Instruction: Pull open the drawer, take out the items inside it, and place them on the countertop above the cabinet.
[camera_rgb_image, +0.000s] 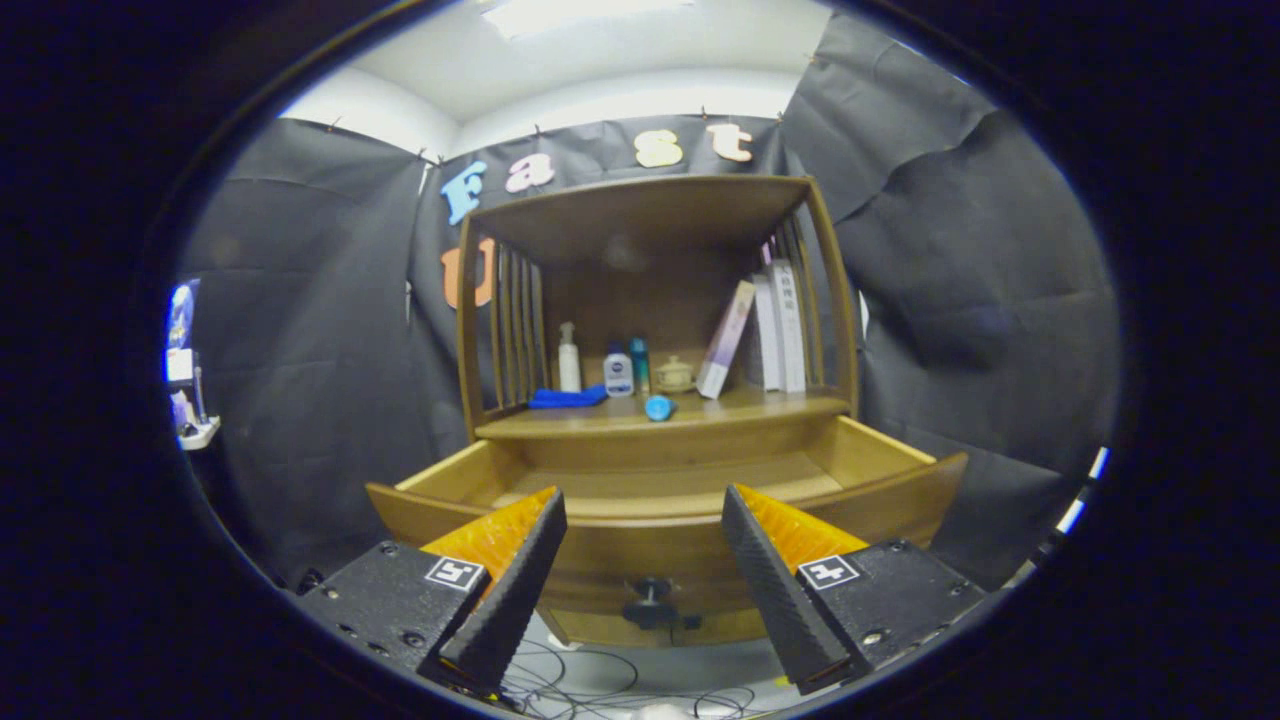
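Note:
The wooden drawer (660, 500) stands pulled out of the cabinet, its curved front just beyond my fingertips and its dark knob (650, 598) low between them. The part of the drawer floor I can see is bare wood. On the countertop (700, 412) above lie a blue cloth (566, 398) and a small blue round item (659, 407), with a white pump bottle (569, 360), a white bottle (618, 373), a teal bottle (640, 365) and a small cream pot (675, 375) behind them. My gripper (645, 515) is open, holding nothing, a little in front of the drawer.
Books (770, 330) lean at the right of the shelf space under the cabinet's top board (640, 205). Slatted sides close the shelf left and right. Cables (600, 680) lie on the floor below the drawer. A small stand with objects (190, 400) sits far left.

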